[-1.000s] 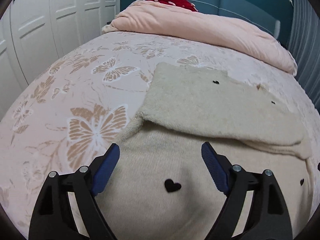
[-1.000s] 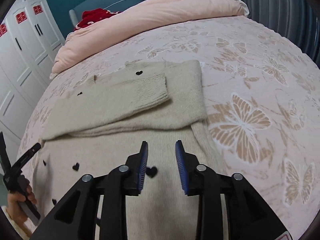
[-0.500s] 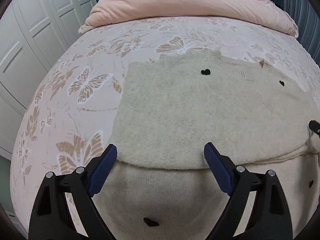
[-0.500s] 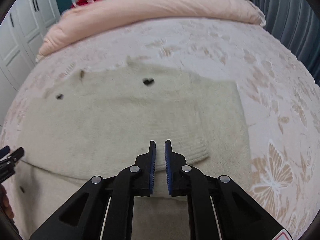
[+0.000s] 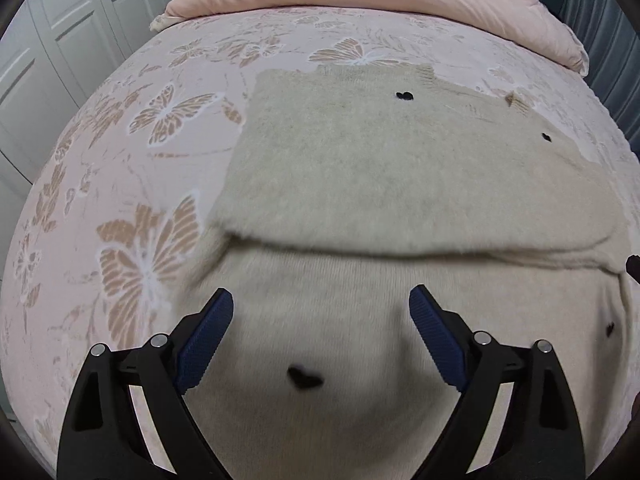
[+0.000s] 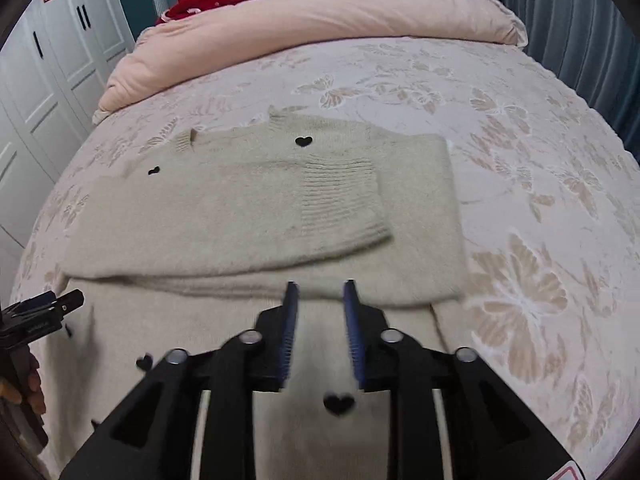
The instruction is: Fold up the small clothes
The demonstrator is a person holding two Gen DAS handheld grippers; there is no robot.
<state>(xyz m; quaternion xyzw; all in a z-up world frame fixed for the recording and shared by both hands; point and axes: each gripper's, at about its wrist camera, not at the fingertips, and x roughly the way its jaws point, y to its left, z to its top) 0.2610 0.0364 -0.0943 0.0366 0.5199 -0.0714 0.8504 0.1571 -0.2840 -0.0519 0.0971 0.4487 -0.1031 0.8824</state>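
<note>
Beige sweater (image 6: 256, 216) spread on the butterfly-print bed (image 6: 520, 152), sleeve folded across. Left gripper (image 5: 320, 312) gaping wide above it, empty. Right gripper (image 6: 320, 300) just parting, seemingly holding nothing.

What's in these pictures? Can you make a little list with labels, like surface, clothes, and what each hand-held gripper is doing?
surface: bed with a pink butterfly sheet
clothes: beige sweater with small black hearts, lying flat, both sleeves folded across the body
bedding: pink duvet bunched at the far end
left hand-held gripper: open wide, empty, over the sweater's near part
right hand-held gripper: partly open, jaws just opened, nothing between them
</note>
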